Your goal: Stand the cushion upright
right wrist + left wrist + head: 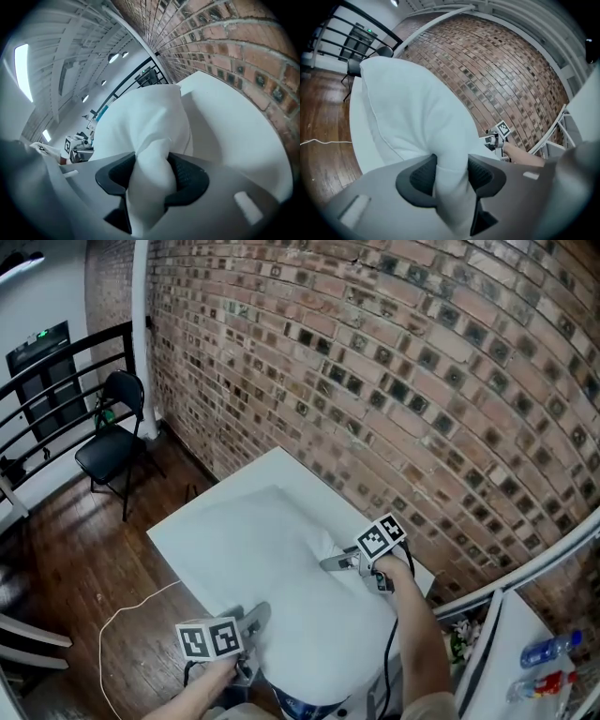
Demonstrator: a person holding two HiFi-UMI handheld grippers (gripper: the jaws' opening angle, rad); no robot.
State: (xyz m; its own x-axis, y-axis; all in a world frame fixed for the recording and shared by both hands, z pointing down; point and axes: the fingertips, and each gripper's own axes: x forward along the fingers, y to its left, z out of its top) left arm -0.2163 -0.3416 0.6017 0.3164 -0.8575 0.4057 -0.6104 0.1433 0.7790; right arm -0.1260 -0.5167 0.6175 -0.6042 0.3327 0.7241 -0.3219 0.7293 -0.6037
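**Two-handed grip before the lift.** The cushion lies on the white table, largely flat in the head view, and covers most of the table's near half.

**Left gripper**: clenched on a fold of the cushion's cover at the table's near edge, with white fabric bunched between both pads.

**Right gripper**: likewise clamped on a pinch of cover, on the side of the table that runs along the brick wall.

The cushion is not yet upright, and the step in hand appears to be the lift.

- **Grip:** each gripper probably needs some stuffing as well as cover, since a pinch of loose fabric alone may slip or merely stretch.
- **Lift:** both grippers should rise together at one pace, so the soft body tips about its far edge on the table rather than twisting.
- **Placement:** that lower edge belongs well in from the table's rim.
- **Release:** the cushion is likely to sag, so leaning it toward the wall side of the table before release seems wise.
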